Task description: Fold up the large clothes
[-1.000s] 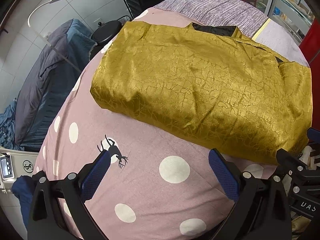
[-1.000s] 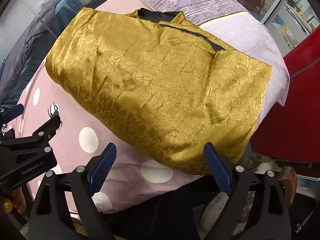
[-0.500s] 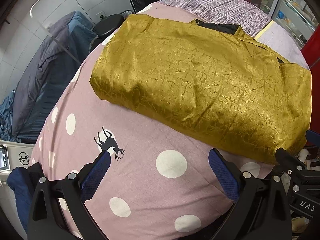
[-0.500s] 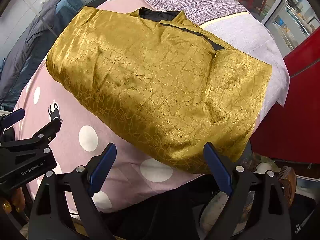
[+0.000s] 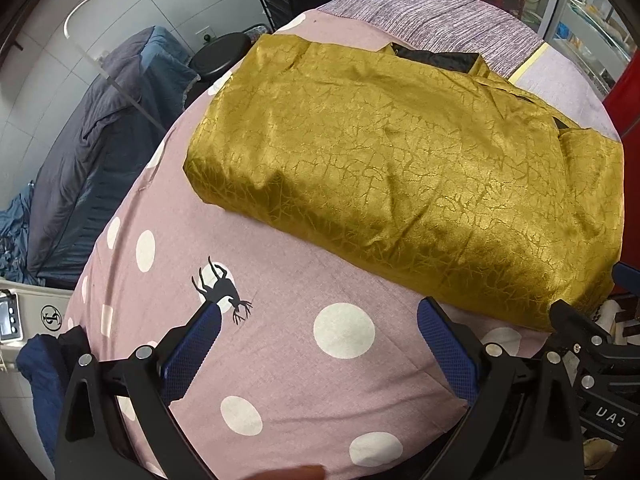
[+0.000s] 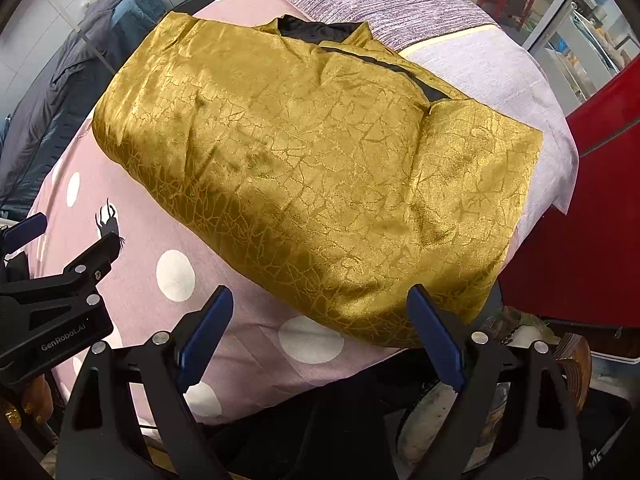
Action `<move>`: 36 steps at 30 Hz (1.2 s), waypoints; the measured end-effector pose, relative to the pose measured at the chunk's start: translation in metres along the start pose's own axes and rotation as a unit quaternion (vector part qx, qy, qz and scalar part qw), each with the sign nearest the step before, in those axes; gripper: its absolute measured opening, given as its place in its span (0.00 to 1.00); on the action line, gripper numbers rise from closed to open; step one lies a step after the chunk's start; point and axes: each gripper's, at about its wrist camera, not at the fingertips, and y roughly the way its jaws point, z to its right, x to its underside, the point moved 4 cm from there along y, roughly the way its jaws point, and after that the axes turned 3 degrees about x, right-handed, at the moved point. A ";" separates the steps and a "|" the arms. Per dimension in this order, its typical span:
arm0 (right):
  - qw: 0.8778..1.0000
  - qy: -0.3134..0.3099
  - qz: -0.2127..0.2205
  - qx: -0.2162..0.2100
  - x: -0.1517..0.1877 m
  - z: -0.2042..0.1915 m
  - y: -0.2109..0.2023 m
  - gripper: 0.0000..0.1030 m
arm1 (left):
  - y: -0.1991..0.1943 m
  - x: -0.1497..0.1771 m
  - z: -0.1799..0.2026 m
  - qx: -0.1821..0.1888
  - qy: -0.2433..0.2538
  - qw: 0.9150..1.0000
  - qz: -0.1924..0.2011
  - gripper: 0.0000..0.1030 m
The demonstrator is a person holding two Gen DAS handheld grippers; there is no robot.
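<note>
over the last second we have drawn both tools back from the jacket, and the left view now takes in more of the pink spotted sheet on the near side of the bed. the left hand-held gripper and the right hand-held gripper both hover with jaws spread and nothing between them. the gold jacket lies as a plump folded bundle across the middle of the bed, its right end at the bed's right edge and its black lining showing at the far side. we judge the fold is done, or close to it, since neither tool touches the cloth. we cannot see the underside of the bundle or how the sleeves are tucked in, and the near edge of the bed is cut off behind the gripper frames in both views.
</note>
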 end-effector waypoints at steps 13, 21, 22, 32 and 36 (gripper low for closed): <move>1.000 0.001 0.001 0.000 0.001 0.001 0.000 0.85 | -0.001 0.003 -0.001 0.034 -0.025 0.999 0.015 0.94; 1.000 0.000 0.001 0.002 0.001 0.002 0.001 0.85 | -0.006 0.003 -0.001 0.040 -0.032 0.998 0.043 0.94; 1.000 0.001 0.001 0.002 0.001 0.002 0.001 0.85 | -0.007 0.003 0.000 0.040 -0.031 0.998 0.045 0.94; 1.000 0.001 0.000 0.001 0.001 0.002 0.002 0.85 | 0.001 0.005 -0.003 0.024 -0.031 0.999 0.020 0.94; 1.000 0.000 0.000 0.001 0.001 0.002 0.002 0.85 | 0.002 0.007 -0.003 0.019 -0.027 0.999 0.011 0.94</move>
